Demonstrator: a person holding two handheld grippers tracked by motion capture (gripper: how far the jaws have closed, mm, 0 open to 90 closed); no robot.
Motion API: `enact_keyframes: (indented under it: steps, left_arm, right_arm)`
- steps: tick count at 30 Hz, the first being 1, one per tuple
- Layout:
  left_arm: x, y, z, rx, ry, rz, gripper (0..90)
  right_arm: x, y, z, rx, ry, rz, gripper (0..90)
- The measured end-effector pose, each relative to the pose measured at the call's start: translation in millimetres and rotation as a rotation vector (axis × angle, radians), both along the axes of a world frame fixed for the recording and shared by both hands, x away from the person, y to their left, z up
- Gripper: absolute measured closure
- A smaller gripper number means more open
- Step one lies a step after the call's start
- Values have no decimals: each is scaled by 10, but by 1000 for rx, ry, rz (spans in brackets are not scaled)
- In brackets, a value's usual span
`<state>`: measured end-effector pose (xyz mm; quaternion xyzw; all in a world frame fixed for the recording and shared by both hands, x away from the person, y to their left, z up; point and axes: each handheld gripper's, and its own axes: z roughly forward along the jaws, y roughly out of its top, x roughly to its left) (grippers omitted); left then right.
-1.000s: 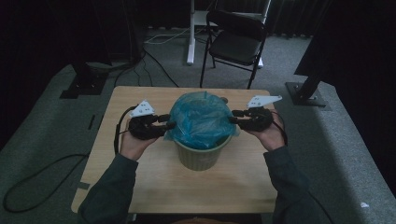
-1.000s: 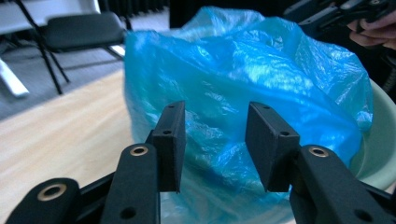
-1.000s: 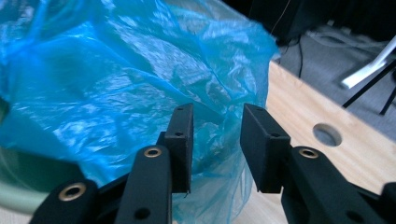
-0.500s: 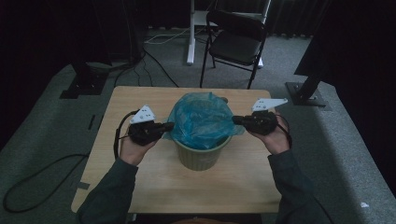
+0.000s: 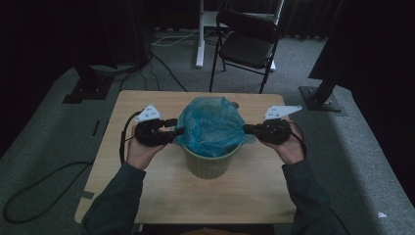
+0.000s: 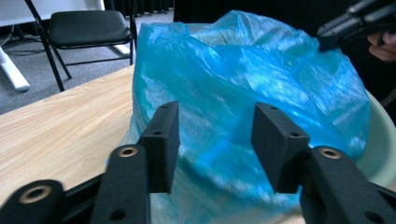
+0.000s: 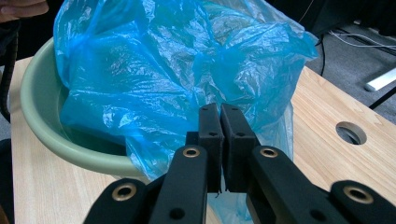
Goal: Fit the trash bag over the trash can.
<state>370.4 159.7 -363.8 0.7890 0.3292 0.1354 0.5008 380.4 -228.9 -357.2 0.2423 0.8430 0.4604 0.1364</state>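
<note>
Dark studio, folding chair, floor cables, stands

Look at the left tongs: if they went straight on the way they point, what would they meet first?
Most likely the blue plastic bag: the left tongs, jaws just opened and apart, point straight at it.

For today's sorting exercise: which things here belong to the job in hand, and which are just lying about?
In the job:
blue plastic bag
green bin
left gripper, jaws just opened
right gripper, pinching the bag's edge

Lying about:
black folding chair
floor cables
white desk leg
</note>
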Motion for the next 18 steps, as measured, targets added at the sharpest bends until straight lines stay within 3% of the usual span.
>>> enact_keyframes:
  steps: [2,4,6,8,13,18]
  left_arm:
    - [107,-25,-41,20,49,7,394]
    - [179,-31,-92,25,67,25,428]
    - [189,-23,-115,32,54,64,533]
    - [179,18,-119,1,46,87,646]
    - [106,84,-91,-10,6,85,850]
    - [7,96,-42,-12,-33,71,898]
  right_arm:
    - [1,13,-10,-2,-2,4,874]
    - [3,22,-14,-6,-2,3,872]
    - [2,24,-16,-8,-5,2,871]
    - [1,18,-17,-9,-8,1,871]
    - [-8,-10,-20,-2,-11,-4,872]
    - [-29,-15,-21,-1,-14,-6,873]
